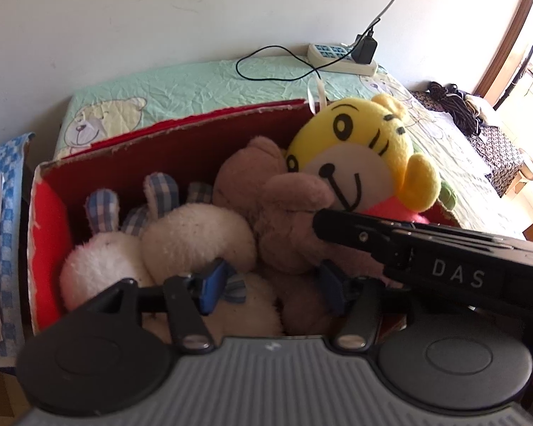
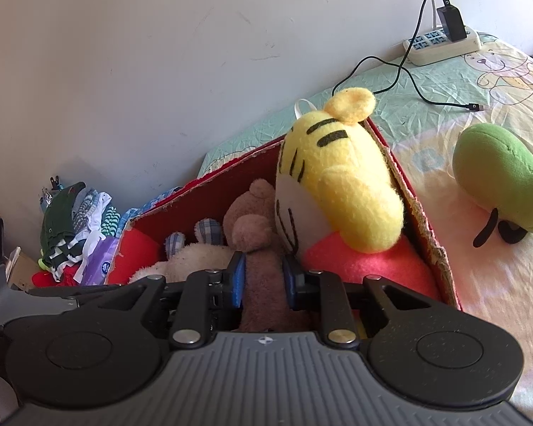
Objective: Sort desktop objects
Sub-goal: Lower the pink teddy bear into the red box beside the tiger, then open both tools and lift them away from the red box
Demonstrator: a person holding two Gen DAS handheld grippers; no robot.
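A red cardboard box point(image 1: 181, 149) sits on a bed point(image 1: 195, 81) covered with a mint-green bear-print sheet, packed with soft toys. Inside, a white plush rabbit point(image 1: 195, 238) with blue checked ears lies at the left, a brown teddy bear point(image 1: 280, 220) in the middle, and a yellow tiger plush point(image 1: 366, 156) in a pink top leans against the box's right wall, its head rising above the rim.

The right hand-held gripper point(image 2: 263, 277) is clamped on the brown teddy bear, its blue pads pressing the plush body from both sides. The left hand-held gripper point(image 1: 273, 284) hangs over the box with its jaws parted; the rabbit and the bear lie between and below its pads, which grip nothing.

Outside the box, a green plush toy point(image 2: 497, 177) lies on the sheet just beside the right wall. A white power strip point(image 1: 341, 58) with a black charger point(image 1: 364, 48) and a trailing cable rests by the wall at the far edge of the bed. Folded clothes point(image 2: 78, 220) are piled beyond the box's left end.
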